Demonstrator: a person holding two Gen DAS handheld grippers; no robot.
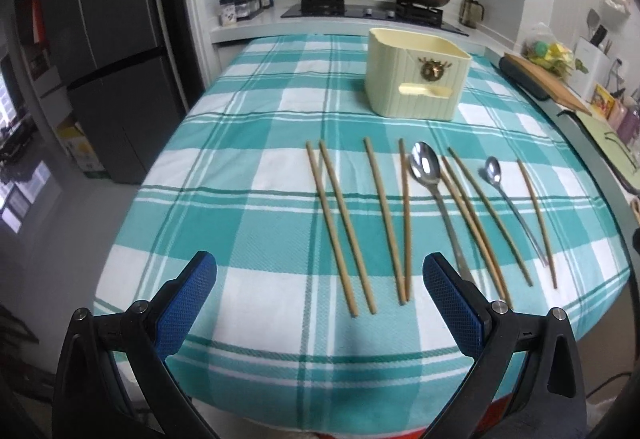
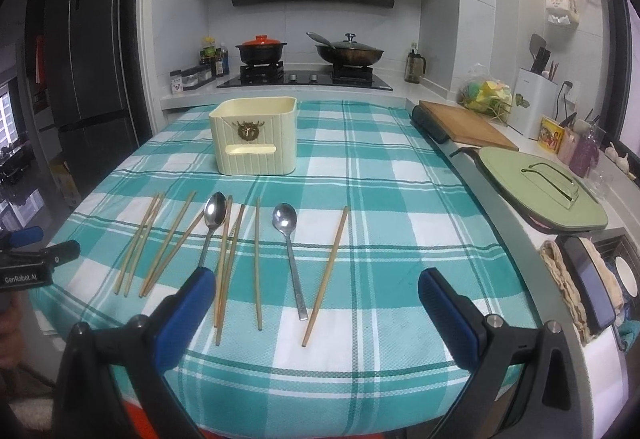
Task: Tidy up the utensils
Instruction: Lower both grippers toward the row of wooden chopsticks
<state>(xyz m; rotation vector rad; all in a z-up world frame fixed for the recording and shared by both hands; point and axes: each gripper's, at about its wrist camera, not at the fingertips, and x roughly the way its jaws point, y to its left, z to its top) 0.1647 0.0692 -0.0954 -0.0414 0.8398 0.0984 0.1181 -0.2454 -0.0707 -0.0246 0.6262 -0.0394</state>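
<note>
Several wooden chopsticks (image 1: 344, 227) lie in a row on the teal checked tablecloth (image 1: 248, 207), with a large steel spoon (image 1: 426, 165) and a small steel spoon (image 1: 494, 169) among them. A cream utensil holder (image 1: 416, 73) stands behind them. My left gripper (image 1: 320, 279) is open and empty above the near ends of the left chopsticks. In the right wrist view the chopsticks (image 2: 258, 259), both spoons (image 2: 214, 215) (image 2: 286, 223) and the holder (image 2: 256, 135) show again. My right gripper (image 2: 316, 287) is open and empty above the near ends of the right chopsticks.
A stove with a black pot (image 2: 260, 51) and a wok (image 2: 348, 53) stands behind the table. To the right, a cutting board (image 2: 464, 123) and a green lid (image 2: 540, 195) lie on the counter. A fridge (image 1: 100, 51) stands at the left. The left gripper's body (image 2: 28, 263) shows at the left edge.
</note>
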